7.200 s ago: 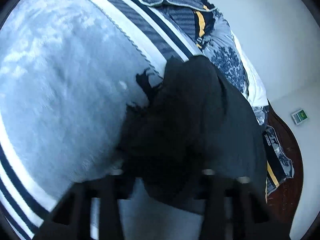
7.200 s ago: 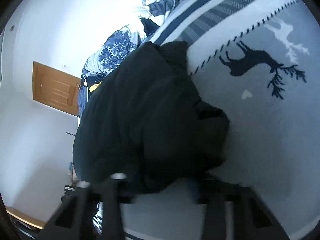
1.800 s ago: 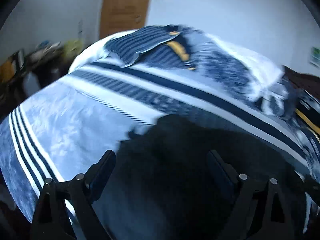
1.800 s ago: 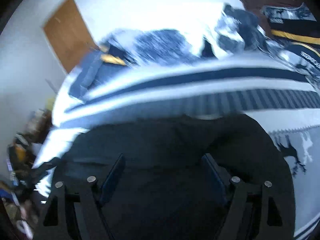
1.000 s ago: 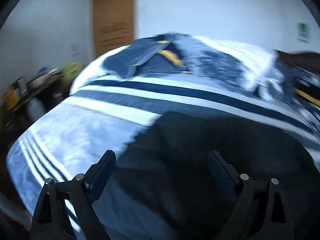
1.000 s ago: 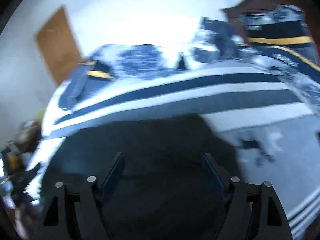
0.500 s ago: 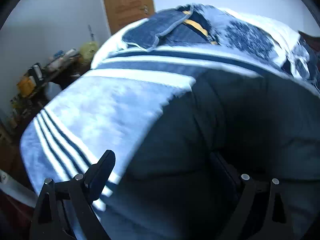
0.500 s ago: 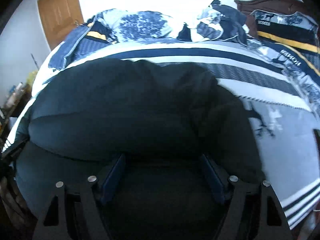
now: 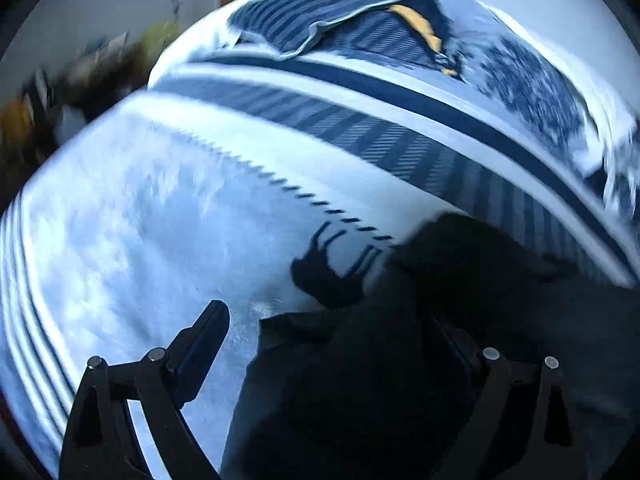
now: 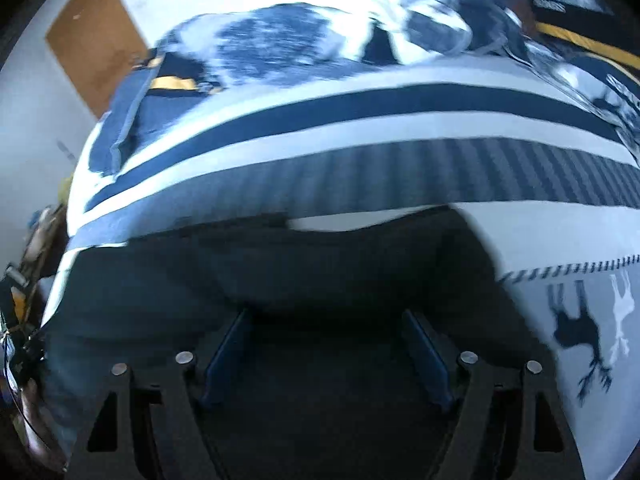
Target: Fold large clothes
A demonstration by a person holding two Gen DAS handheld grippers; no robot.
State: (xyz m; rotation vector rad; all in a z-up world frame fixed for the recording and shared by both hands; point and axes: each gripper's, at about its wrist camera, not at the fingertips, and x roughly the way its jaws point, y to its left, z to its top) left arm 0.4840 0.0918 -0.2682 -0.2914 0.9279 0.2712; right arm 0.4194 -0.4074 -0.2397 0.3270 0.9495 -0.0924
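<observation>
A large black garment [image 9: 420, 340] lies bunched on the blue and white bed blanket [image 9: 140, 220]. In the left wrist view it fills the lower right, and my left gripper [image 9: 328, 328] is open, its left finger over bare blanket and its right finger against the dark cloth. In the right wrist view the garment [image 10: 300, 272] spreads across the lower half. My right gripper [image 10: 326, 340] is open just above it, both blue pads showing with cloth below and between them.
Striped and floral bedding [image 9: 360, 20] is heaped at the far end of the bed [image 10: 360, 120]. A wooden door [image 10: 92, 36] stands at the back left. Cluttered items [image 9: 60, 80] sit beside the bed's left side. Deer figures [image 10: 576, 324] mark the blanket.
Both grippers were shut on the garment several seconds ago and now stand open. In the last half second the left view has swung so that the garment sits lower right with more blanket showing.
</observation>
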